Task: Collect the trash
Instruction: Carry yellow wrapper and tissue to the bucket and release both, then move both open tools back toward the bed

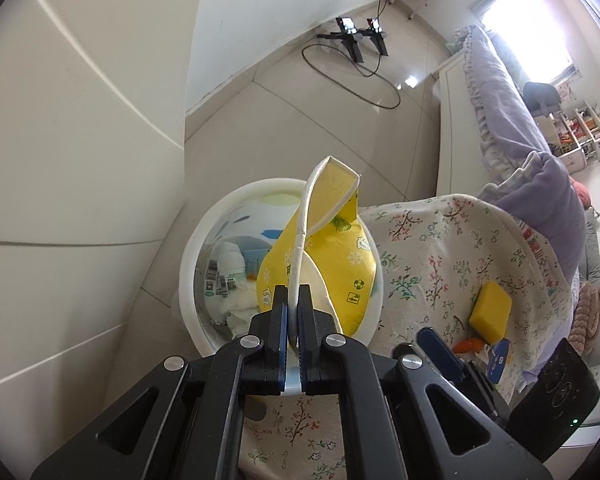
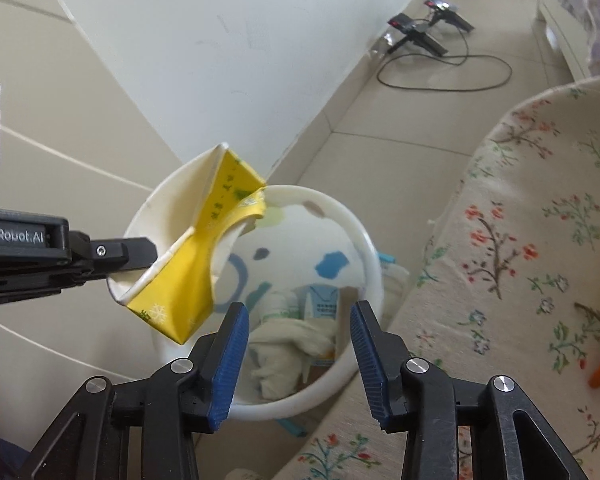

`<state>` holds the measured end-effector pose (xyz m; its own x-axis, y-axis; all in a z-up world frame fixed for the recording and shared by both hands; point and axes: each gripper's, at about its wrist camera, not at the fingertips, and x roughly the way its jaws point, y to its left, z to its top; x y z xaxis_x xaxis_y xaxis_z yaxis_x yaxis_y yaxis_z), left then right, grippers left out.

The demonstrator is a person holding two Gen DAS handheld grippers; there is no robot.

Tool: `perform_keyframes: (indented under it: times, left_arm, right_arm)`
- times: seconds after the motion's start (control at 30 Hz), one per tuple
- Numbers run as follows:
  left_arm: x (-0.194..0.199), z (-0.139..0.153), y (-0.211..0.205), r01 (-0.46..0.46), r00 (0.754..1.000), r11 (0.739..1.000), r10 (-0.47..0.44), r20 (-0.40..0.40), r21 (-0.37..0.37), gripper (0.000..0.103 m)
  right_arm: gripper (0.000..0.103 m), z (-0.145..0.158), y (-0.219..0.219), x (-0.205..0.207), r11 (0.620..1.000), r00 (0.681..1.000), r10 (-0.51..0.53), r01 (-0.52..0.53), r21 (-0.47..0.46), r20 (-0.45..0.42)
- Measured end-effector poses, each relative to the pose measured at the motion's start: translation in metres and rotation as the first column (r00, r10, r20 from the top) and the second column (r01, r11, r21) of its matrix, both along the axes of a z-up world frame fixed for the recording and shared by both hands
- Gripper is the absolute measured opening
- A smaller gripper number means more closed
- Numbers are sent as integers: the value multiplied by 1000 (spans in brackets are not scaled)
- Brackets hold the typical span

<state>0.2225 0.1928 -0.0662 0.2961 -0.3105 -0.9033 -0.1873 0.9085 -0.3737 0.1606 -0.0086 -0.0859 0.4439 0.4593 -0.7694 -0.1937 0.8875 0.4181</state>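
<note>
Floral cloth [image 1: 440, 240] in cream with red and green sprigs covers the bench beside me, and on it lie a yellow block [image 1: 490, 311] and an orange scrap [image 1: 468, 345]. Pale floor tiles [image 1: 300, 120] run back to a white wall [image 2: 220, 40], where black stands [image 1: 356, 38] sit among looped cable, and a bed with a lilac quilt [image 1: 512, 120] fills the right side of the left wrist view. A white bin [image 2: 364, 240] stands on the floor just beside the cloth's edge, holding crumpled tissue [image 2: 296, 340] and printed wrappers. My left fingers [image 1: 293, 300] are pinched tight on the white rim of a crushed yellow paper cup [image 1: 332, 248], held above the bin's opening; the cup is flattened and folded, its outside yellow with snowflake and small printed marks, its inside plain white. My right fingers [image 2: 300, 334], with blue ribbed pads [image 2: 230, 356], stand wide apart and hold nothing, over the near side of the bin.
</note>
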Motion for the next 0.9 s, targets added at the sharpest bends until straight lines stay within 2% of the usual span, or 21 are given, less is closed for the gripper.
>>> perform_keyframes:
  times: [0.07, 0.1, 0.13, 0.3, 0.4, 0.53, 0.63, 0.73, 0.9]
  left_arm:
    - [2, -5, -3, -4, 999, 999, 6, -37, 53, 21]
    - [3, -6, -4, -14, 999, 997, 17, -42, 76, 41]
    - [2, -6, -3, -23, 999, 996, 26, -38, 85, 55]
    - [1, 10, -9, -6, 1000, 996, 3, 28, 89, 56]
    - [1, 13, -23, 33, 999, 995, -36, 33, 90, 56]
    - [1, 15, -42, 62, 997, 996, -64, 36, 57, 56]
    - [1, 23, -62, 104, 992, 993, -107, 67, 49, 56]
    - [1, 32, -90, 176, 979, 983, -181, 98, 53, 56]
    - [-2, 40, -157, 322, 935, 943, -330, 128, 81, 56]
  right_arm:
    - [47, 1, -6, 0, 1000, 1000, -11, 11, 13, -4]
    - [47, 3, -9, 0, 1000, 1000, -13, 13, 15, -3]
    - [47, 5, -11, -1, 1000, 1000, -14, 14, 16, 0]
    - [47, 16, -25, -7, 1000, 1000, -25, 25, 19, 12]
    - [47, 23, -39, -12, 999, 999, -41, 40, 11, 18]
    - [47, 33, -67, -19, 997, 997, -77, 77, -13, 20]
    - [47, 43, -96, -21, 992, 992, -121, 122, -27, 23]
    - [51, 58, -135, -24, 981, 981, -192, 193, -29, 39]
    - [59, 78, -197, -29, 951, 953, -300, 302, -65, 43]
